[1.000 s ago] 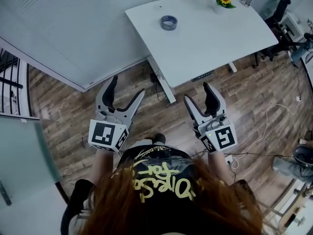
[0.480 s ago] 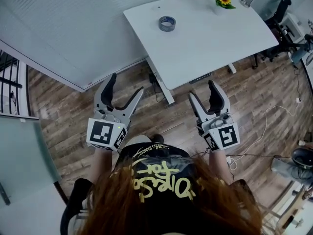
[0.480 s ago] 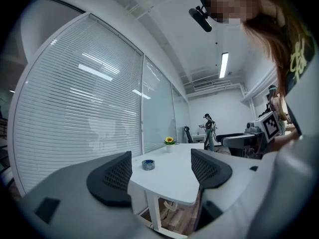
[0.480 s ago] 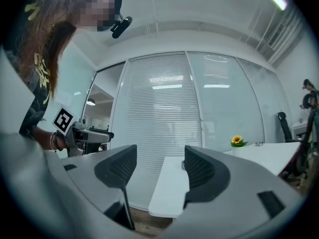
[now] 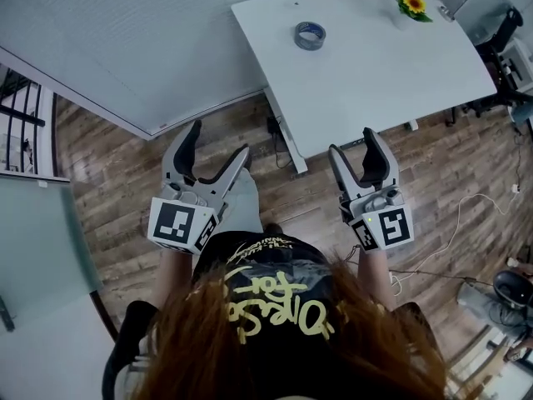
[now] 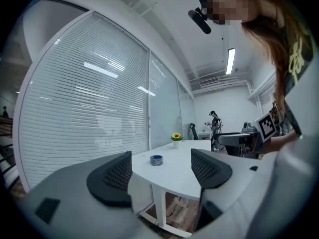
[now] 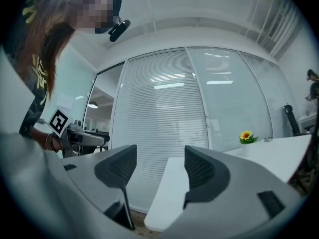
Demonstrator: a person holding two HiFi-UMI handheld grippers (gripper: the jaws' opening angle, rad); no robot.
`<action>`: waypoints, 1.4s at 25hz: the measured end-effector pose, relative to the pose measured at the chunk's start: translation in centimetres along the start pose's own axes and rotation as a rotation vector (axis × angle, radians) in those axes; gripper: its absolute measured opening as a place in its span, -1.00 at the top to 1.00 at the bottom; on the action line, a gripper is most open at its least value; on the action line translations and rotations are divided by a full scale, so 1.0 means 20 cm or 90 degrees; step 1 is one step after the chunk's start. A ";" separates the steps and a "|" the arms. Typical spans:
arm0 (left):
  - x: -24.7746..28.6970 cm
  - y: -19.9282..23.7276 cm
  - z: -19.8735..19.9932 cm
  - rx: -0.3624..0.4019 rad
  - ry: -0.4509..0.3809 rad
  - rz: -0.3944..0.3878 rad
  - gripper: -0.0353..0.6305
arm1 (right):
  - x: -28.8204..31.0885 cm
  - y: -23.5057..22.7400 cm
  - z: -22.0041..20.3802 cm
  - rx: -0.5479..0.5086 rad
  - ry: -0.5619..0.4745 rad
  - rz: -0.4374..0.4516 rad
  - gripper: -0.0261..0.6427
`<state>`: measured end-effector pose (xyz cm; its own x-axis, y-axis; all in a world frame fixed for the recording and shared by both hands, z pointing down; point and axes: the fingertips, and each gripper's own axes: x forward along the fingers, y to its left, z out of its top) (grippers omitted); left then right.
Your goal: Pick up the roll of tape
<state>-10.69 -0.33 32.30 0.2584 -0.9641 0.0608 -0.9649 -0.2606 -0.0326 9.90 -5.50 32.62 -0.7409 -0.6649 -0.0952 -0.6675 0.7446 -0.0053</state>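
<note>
The grey-blue roll of tape (image 5: 309,35) lies flat on the white table (image 5: 375,65), near its far left side; it shows small between the jaws in the left gripper view as the roll of tape (image 6: 156,160). My left gripper (image 5: 217,142) hangs over the wooden floor, short of the table, jaws wide apart and empty. My right gripper (image 5: 352,142) stands at the table's near edge, also open with nothing between its pads. Both point level toward the table (image 7: 169,188).
A small pot with a yellow sunflower (image 5: 414,5) stands at the table's far right corner. Glass walls with blinds (image 5: 150,32) run to the left and behind. Office chairs (image 5: 504,32) and cables (image 5: 466,215) lie to the right. A person (image 6: 214,126) stands far off.
Both grippers have moved forward toward the table; the right one now reaches its near edge. The table and tape sit further right in the head view. Jaws unchanged.
</note>
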 end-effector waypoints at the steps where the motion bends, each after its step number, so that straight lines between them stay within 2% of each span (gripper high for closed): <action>1: 0.04 0.02 -0.01 -0.001 0.000 -0.004 -0.21 | 0.03 -0.01 -0.01 -0.002 0.000 -0.001 0.08; 4: 0.19 0.09 -0.01 0.002 -0.008 -0.031 -0.21 | 0.11 -0.07 -0.03 -0.017 0.007 -0.016 0.08; 9: 0.53 0.22 0.00 0.003 -0.020 -0.086 -0.21 | 0.28 -0.26 -0.06 -0.024 0.015 -0.075 0.08; 20: 1.30 0.44 0.15 0.022 -0.019 -0.248 -0.21 | 0.77 -0.62 0.00 -0.027 0.005 -0.208 0.08; 24: 1.49 0.50 0.19 0.020 -0.021 -0.303 -0.21 | 0.87 -0.69 0.03 -0.030 0.002 -0.255 0.08; 35: 1.80 0.58 0.13 0.030 -0.001 -0.410 -0.21 | 1.09 -0.79 0.03 -0.013 -0.017 -0.320 0.08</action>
<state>-12.43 -38.23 31.46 0.7850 -0.6142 0.0813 -0.6137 -0.7888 -0.0334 4.30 -31.77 30.12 -0.3258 -0.9389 -0.1107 -0.9427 0.3315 -0.0376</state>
